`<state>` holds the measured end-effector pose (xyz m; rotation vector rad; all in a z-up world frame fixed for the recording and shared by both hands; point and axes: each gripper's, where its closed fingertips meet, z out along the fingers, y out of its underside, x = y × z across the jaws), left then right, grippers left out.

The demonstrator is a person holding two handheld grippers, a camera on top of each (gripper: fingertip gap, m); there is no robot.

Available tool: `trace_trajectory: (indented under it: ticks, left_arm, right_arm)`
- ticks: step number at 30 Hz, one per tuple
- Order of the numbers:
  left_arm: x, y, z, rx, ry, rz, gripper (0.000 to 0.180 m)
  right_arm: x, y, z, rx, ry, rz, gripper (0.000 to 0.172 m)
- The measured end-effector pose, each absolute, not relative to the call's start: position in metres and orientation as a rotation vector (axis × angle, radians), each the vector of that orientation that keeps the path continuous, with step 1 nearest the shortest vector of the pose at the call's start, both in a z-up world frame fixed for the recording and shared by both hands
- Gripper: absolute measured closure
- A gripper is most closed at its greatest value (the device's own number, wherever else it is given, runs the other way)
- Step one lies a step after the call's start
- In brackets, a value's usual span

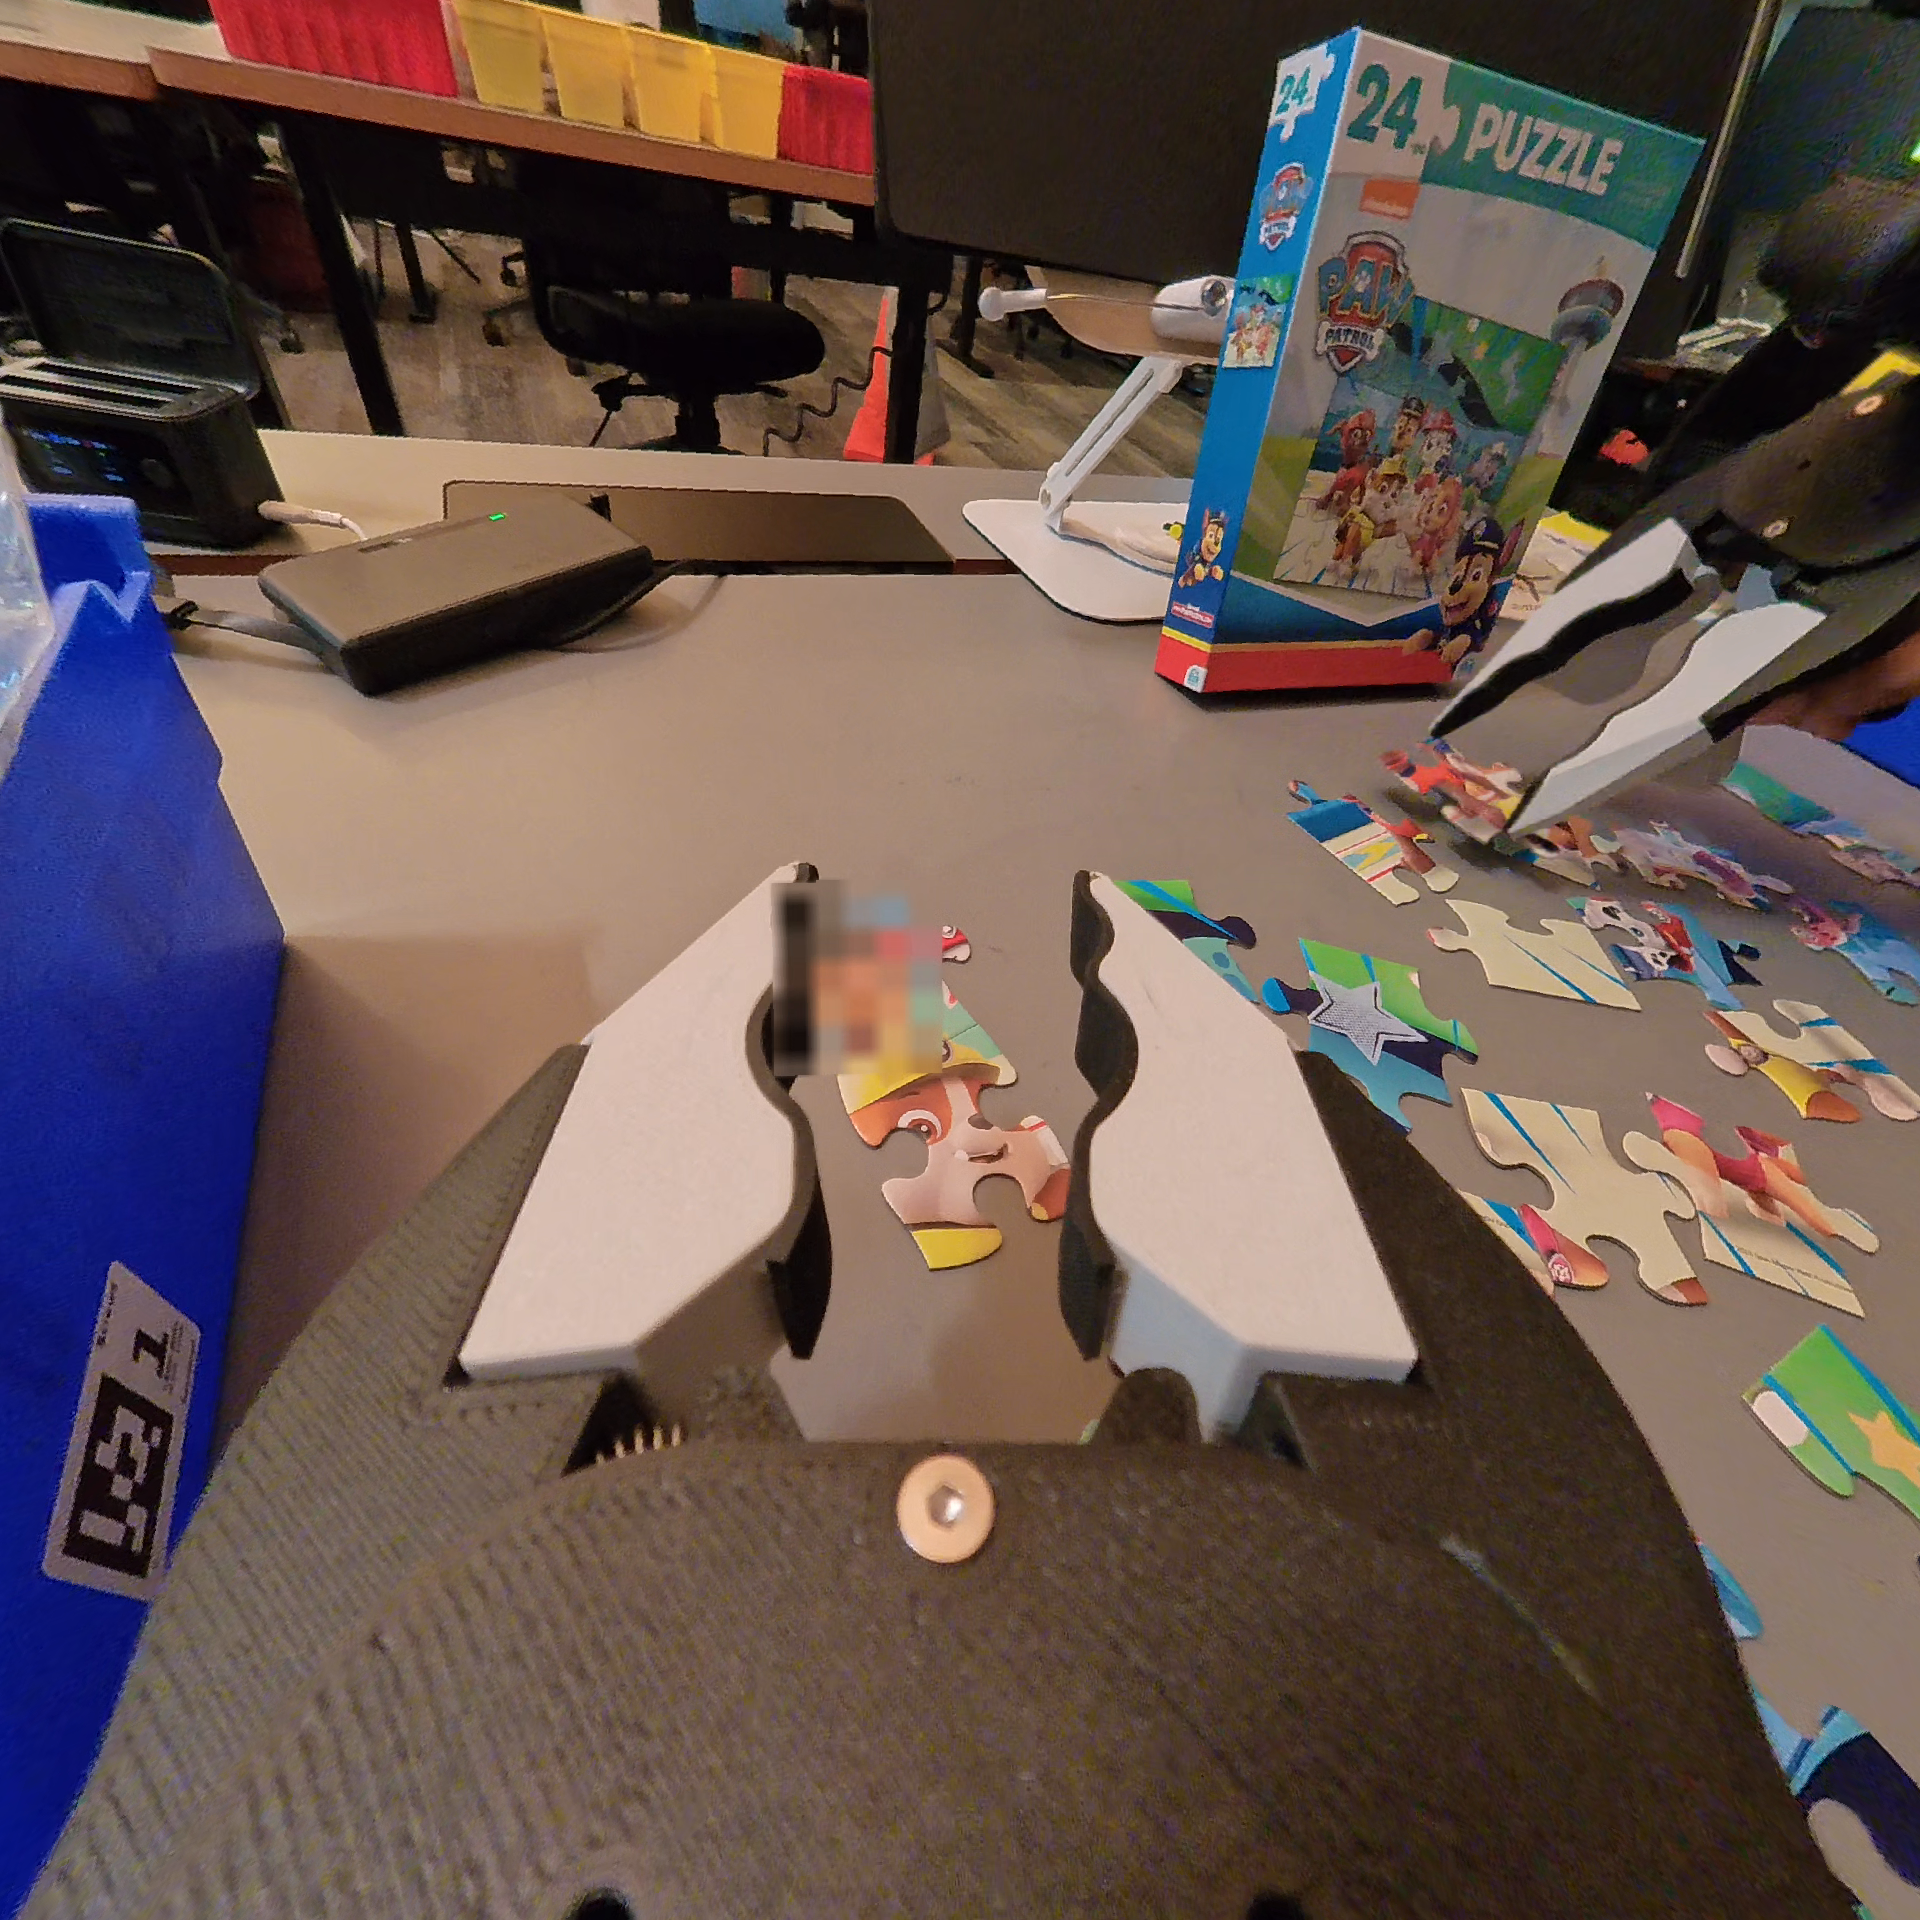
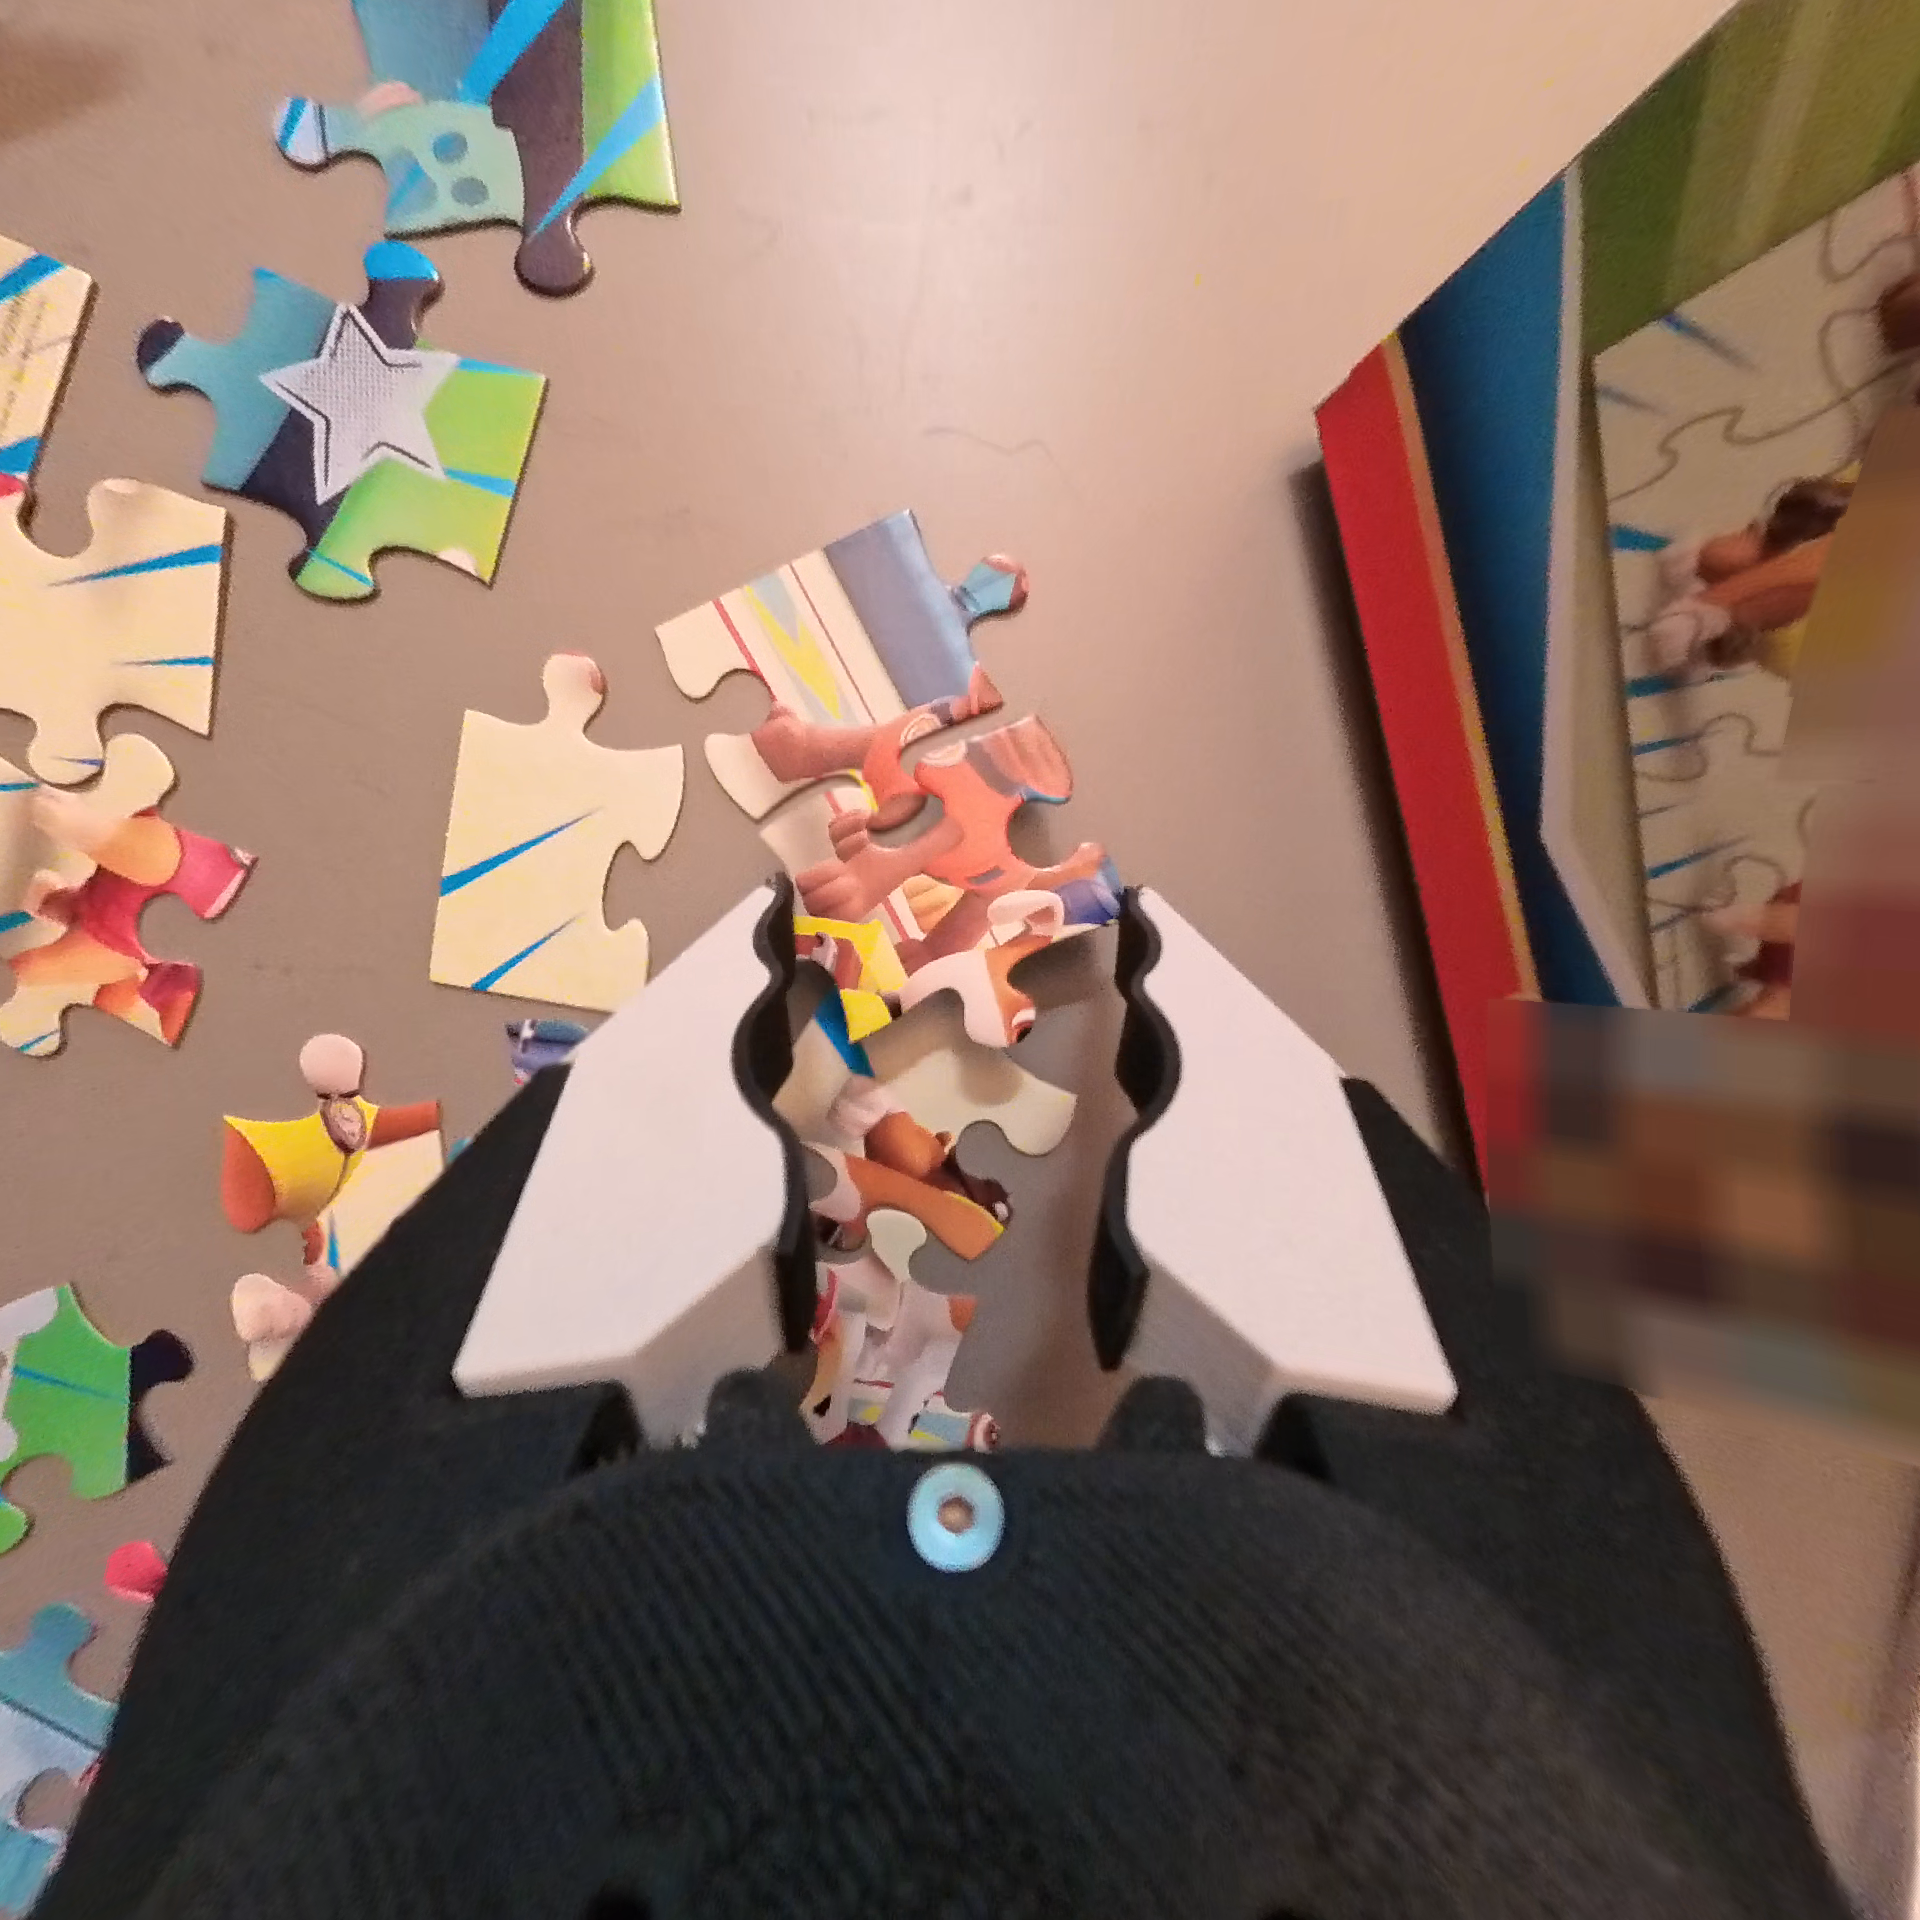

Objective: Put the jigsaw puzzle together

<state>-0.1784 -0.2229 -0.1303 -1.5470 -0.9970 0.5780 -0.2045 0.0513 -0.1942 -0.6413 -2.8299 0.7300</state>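
Observation:
My left gripper is open and hovers low over the grey table. A puzzle piece with a pup in a yellow helmet lies flat on the table between its fingers, and the pads do not press on it. My right gripper is shut on a puzzle piece with an orange-red pup, gripped edge to edge at the fingertips and lifted a little above other pieces. In the left wrist view this gripper is at the right with the piece in its tips. A striped piece lies just beyond.
Several loose pieces lie on the table's right side, among them a star piece. The upright puzzle box stands close behind my right gripper. A blue bin is at the left, with a black power brick and a white stand at the back. Left tips to right tips: about 30 cm. The black power brick is closer to my left gripper, around 25 cm from its tips; the right tips are 40 cm off.

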Motion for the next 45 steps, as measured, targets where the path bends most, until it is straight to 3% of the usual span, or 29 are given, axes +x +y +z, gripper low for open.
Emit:
trace_trajectory:
  ticks: [45]
  left_arm:
    - [-0.179,-0.224,-0.13,-1.541,-1.001,0.572,0.133]
  right_arm:
    - [-0.203,0.045,-0.208,-0.613,-2.869,0.646,0.109]
